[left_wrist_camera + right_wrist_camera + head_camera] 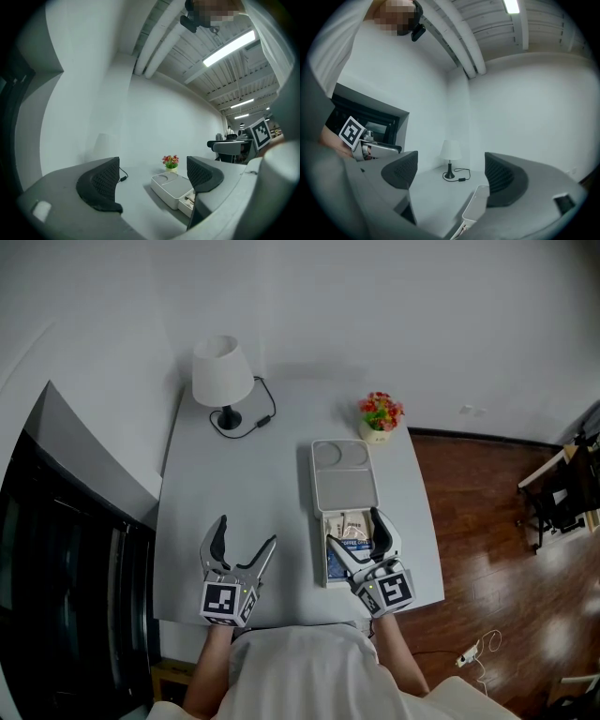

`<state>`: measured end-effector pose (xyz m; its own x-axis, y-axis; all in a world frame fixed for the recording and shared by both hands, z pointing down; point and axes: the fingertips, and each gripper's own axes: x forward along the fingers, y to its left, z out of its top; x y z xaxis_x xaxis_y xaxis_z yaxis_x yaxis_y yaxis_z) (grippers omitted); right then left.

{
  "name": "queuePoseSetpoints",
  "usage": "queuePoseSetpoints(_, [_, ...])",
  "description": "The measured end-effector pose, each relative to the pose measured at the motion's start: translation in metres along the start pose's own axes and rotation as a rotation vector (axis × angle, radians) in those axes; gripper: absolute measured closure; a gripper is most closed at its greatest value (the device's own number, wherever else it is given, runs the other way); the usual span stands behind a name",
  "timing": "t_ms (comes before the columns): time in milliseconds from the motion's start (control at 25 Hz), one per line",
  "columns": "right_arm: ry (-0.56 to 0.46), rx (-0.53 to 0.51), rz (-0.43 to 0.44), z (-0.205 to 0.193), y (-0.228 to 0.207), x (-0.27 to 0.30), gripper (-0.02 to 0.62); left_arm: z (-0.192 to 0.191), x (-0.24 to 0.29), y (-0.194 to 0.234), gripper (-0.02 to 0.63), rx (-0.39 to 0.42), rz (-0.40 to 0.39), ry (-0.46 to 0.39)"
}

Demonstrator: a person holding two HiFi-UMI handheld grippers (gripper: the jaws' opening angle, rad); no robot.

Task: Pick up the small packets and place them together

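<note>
A white box (344,486) lies on the grey table (234,484), right of the middle. Its far half is a flat lid or tray; its near compartment holds small packets (345,549), some pale and one blue. My right gripper (353,528) hovers over that compartment, jaws open, with nothing visibly between the pads. My left gripper (247,531) stands open over bare table left of the box and is empty. In the left gripper view, that gripper (152,183) frames the box (173,186). In the right gripper view, that gripper (452,176) is open above the box's rim (476,206).
A white-shaded lamp (222,376) with a black cable stands at the far left of the table. A small pot of flowers (380,416) sits beyond the box. The table's near edge is just under my hands; wooden floor lies to the right.
</note>
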<state>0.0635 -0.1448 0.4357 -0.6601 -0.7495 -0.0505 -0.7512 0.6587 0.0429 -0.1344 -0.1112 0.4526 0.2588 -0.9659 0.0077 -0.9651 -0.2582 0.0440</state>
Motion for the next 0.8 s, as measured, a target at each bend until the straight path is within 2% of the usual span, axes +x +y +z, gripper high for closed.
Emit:
queuePoseSetpoints(160, [0.021,0.004,0.005,-0.006,-0.002,-0.005,0.143,0.009,-0.001,-0.005,0.166,0.008,-0.013,-0.035])
queuePoseSetpoints(280, [0.042,0.015,0.021,-0.013,-0.003,-0.011,0.170,0.007,-0.001,-0.005,0.166,0.011,-0.011,-0.030])
queuePoseSetpoints(480, [0.081,0.021,0.044,-0.023,-0.010,-0.024,0.172,0.002,0.002,-0.014,0.168,0.019,-0.050,-0.006])
queuePoseSetpoints(800, [0.159,0.019,-0.009,-0.045,-0.049,-0.059,0.172,-0.012,0.013,-0.040,0.192,0.028,-0.145,0.043])
